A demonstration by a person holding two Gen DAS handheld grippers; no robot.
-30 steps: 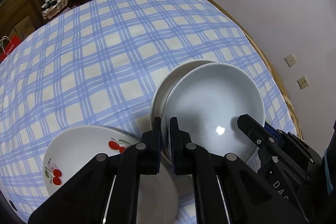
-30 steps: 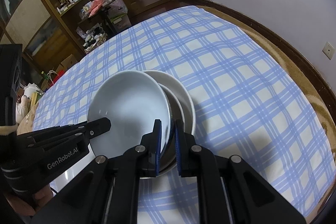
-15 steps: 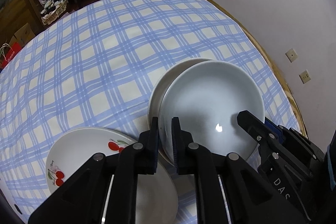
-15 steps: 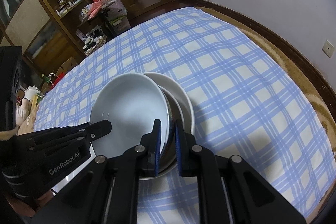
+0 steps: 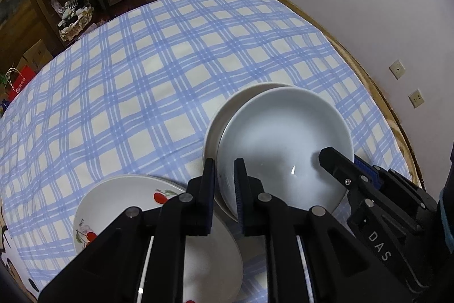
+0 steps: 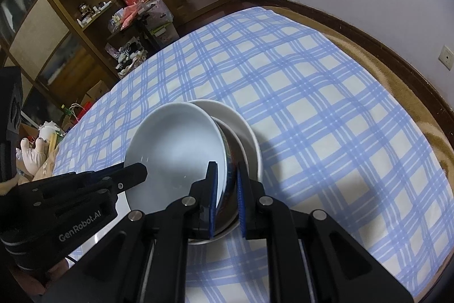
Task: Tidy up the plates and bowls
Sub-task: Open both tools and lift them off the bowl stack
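Observation:
A plain white bowl [image 5: 283,149] lies tilted in a stack of cream bowls [image 5: 224,112] on the checked tablecloth. My left gripper [image 5: 224,163] straddles its near rim. Its jaws are opening, and the rim stands between the pads with a little gap on each side. My right gripper [image 6: 227,165] is shut on the opposite rim of the same white bowl [image 6: 176,144], one finger inside and one outside. The lowest bowl [image 6: 251,138] shows behind. A white plate with red cherries [image 5: 127,206] lies on the cloth left of the stack, partly under my left gripper.
The blue and white checked cloth [image 5: 142,75] covers a round table whose wooden edge [image 5: 391,115] runs close to a white wall at the right. Wooden shelves and boxes [image 6: 71,19] stand beyond the far side. A soft toy [image 6: 34,152] lies at the left.
The gap between my left gripper's jaws has widened around the bowl's rim. The right gripper and the white bowl have stayed where they were.

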